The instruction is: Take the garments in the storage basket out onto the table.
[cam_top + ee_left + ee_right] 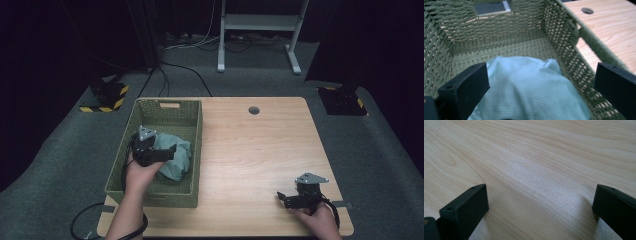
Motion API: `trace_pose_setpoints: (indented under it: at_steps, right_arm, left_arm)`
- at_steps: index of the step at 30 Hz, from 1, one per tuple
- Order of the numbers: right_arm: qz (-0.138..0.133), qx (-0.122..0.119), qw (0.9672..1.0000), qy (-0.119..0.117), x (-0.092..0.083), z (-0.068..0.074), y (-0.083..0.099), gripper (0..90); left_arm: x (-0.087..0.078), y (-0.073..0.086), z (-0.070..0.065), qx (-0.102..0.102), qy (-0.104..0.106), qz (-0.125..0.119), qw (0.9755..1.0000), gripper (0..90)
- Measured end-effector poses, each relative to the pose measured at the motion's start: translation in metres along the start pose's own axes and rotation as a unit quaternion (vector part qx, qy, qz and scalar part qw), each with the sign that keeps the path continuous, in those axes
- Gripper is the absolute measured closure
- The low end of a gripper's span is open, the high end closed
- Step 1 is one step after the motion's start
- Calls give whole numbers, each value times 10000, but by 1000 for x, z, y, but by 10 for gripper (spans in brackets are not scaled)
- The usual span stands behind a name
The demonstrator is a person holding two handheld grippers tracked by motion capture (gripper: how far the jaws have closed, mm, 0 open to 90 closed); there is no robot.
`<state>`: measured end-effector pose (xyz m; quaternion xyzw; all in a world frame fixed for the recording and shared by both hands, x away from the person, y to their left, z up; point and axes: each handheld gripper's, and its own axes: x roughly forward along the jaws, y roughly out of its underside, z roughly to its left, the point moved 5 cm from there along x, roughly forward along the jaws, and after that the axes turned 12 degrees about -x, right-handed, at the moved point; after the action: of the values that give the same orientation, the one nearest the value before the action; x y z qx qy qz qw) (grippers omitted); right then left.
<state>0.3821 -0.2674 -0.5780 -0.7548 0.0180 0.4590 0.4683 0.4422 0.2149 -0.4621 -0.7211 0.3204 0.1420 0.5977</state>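
1. The table [260, 150] is lying pale and wooden under both hands, a small round hole [254, 110] sitting near its far edge; its near left corner is being cut off by the left forearm.
2. The basket [195, 145], green and woven, is standing on the table's left side, and its near wall is being partly covered by the left hand.
3. The cloth [177, 160], pale blue-green and crumpled, is lying inside the basket toward its right wall; its near part is running out of the left gripper view, and its folds are hard to read.
4. The left gripper [172, 150] is hanging over the cloth, jaws spread wide with nothing between them.
5. The right gripper [285, 198] is resting low over bare wood near the table's near right corner, jaws likewise wide apart and gripping nothing.
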Motion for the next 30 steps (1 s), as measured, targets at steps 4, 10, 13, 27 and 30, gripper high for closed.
trace_pose_setpoints:
  at_steps: [4, 10, 13, 27, 30]
  right_arm:
    - [-22, 32, 10000, -35, 0, 0, 0, 0]
    - [-30, 28, 10000, -55, 0, 0, 0, 0]
    - [-46, 46, 10000, -73, 0, -1, 0, 0]
    - [-70, 37, 9999, -148, 0, 0, -1, 0]
    - [-55, 13, 9999, -126, 0, 0, -1, 0]
  left_arm:
    - [3, -2, 8, -48, -111, 90, 9999, 3]
    - [6, -5, 14, -79, -114, 137, 9998, 8]
    - [9, -5, 13, -2, -154, 247, 9996, 8]
    - [24, 3, 19, -27, -466, 676, 9966, 7]
    - [29, 6, 24, -80, -490, 864, 9950, 7]
